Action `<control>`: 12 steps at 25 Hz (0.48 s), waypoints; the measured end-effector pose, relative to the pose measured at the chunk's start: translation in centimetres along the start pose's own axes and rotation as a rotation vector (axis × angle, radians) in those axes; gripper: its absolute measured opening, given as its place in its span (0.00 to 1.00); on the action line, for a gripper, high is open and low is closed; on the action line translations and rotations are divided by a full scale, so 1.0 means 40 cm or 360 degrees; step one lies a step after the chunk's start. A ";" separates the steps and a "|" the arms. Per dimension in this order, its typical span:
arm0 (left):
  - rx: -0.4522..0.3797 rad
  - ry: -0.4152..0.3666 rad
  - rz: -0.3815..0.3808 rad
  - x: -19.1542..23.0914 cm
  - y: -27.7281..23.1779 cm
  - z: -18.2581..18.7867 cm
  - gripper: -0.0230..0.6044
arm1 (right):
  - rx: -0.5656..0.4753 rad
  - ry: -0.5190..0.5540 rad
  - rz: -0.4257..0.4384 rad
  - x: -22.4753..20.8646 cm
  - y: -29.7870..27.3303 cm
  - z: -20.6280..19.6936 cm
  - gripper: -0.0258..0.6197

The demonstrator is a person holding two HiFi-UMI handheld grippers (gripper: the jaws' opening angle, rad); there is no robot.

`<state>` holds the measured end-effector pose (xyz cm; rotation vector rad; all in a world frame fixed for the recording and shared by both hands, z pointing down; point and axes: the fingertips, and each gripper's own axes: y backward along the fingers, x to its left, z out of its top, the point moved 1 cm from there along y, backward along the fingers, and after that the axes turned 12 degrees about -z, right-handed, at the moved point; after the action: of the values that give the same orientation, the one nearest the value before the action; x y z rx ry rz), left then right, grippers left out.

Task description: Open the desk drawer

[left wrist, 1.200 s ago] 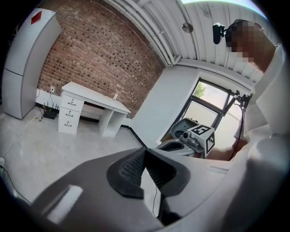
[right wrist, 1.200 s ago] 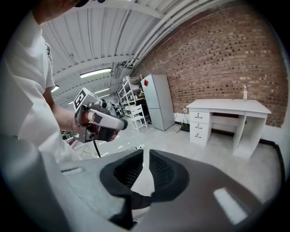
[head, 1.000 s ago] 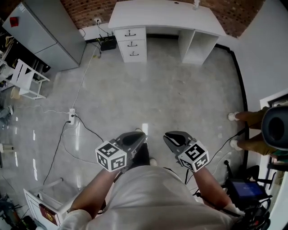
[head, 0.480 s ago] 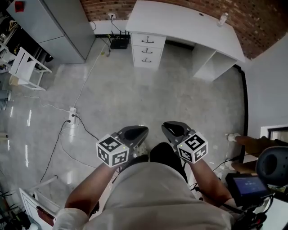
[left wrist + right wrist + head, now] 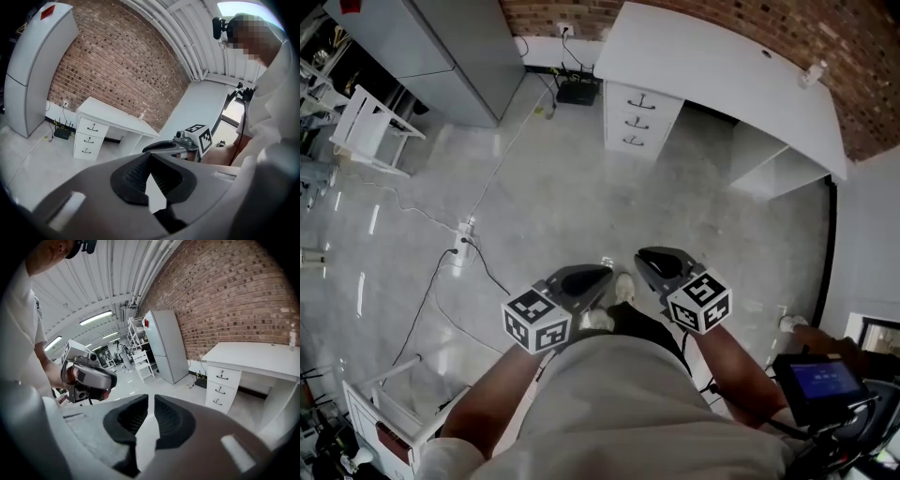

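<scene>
Now, grey polished concrete floor (image 5: pixel 562 206): is lying wide between the person and the furniture.
Red brick wall (image 5: pixel 862 56): is running along the far side of the room.
Tall grey metal cabinet (image 5: pixel 450 42): is standing to the left of the desk.
White desk (image 5: pixel 722 84): is standing against the wall, well apart from both grippers.
White three-drawer stack (image 5: pixel 637 120): is sitting under the desk's left end, with all three fronts looking flush and closed. The task's drawer is waiting there, untouched.
Left gripper (image 5: pixel 602 274): is hovering in front of the person, its fingers resting together with nothing between them.
Right gripper (image 5: pixel 643 256): is hovering just beside the left one, its fingers drawn almost together with only a thin slit showing, holding nothing.
Small dark drawer handles (image 5: pixel 222 376): are showing at the middle of each front; I cannot tell which drawer is meant. Judging by the gap, the approach is the step in hand. The next move is calling for walking up to the desk, parting one gripper's fingers, closing them on a handle and pulling straight out.
</scene>
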<state>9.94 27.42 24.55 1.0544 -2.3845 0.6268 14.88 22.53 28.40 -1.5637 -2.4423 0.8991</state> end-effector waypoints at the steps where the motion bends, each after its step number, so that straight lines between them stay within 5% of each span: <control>1: 0.0004 -0.0004 0.0012 0.028 -0.017 0.025 0.05 | 0.0002 -0.0010 0.0023 -0.030 -0.027 0.017 0.09; 7: -0.0022 0.0017 0.0049 0.197 -0.067 0.138 0.05 | 0.0066 -0.0008 0.0149 -0.135 -0.201 0.086 0.09; 12: 0.0029 0.0015 -0.0013 0.334 -0.042 0.215 0.05 | 0.0087 -0.0170 0.0078 -0.195 -0.349 0.137 0.09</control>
<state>1.27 14.06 25.70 1.0660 -2.3695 0.6507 5.30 9.40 33.00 -1.6034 -2.4368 1.0751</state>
